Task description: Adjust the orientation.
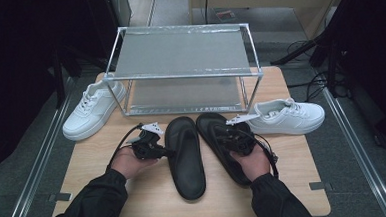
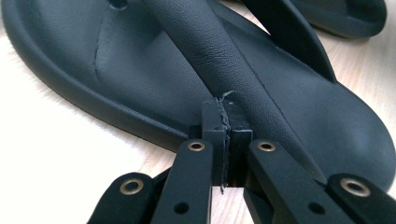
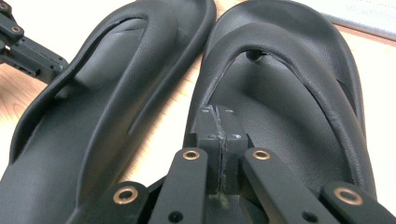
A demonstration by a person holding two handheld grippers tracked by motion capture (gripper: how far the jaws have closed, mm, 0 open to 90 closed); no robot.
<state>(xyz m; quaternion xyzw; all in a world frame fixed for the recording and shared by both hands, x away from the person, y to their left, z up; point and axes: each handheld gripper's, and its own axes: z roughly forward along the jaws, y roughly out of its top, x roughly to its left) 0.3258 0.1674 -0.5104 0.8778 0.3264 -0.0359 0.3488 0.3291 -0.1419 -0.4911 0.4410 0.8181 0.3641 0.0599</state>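
Two black flip-flops lie side by side in the middle of the wooden table (image 1: 295,183). My left gripper (image 1: 168,151) comes in from the left of the left flip-flop (image 1: 186,161). Its jaws are shut on the edge of that flip-flop's strap (image 2: 219,60), pinched between the pads at the gripper's tips (image 2: 226,122). My right gripper (image 1: 231,132) sits over the right flip-flop (image 1: 209,125). It is shut (image 3: 219,128) on the near end of that one's strap (image 3: 280,65), with the sole (image 3: 299,140) beneath. Both soles rest on the table.
A two-level metal shoe rack (image 1: 183,54) stands at the back of the table. One white sneaker (image 1: 92,110) lies to the left of the rack. Another white sneaker (image 1: 287,116) lies to its right, close to my right gripper. Bare wood (image 1: 93,149) runs along the table's left side.
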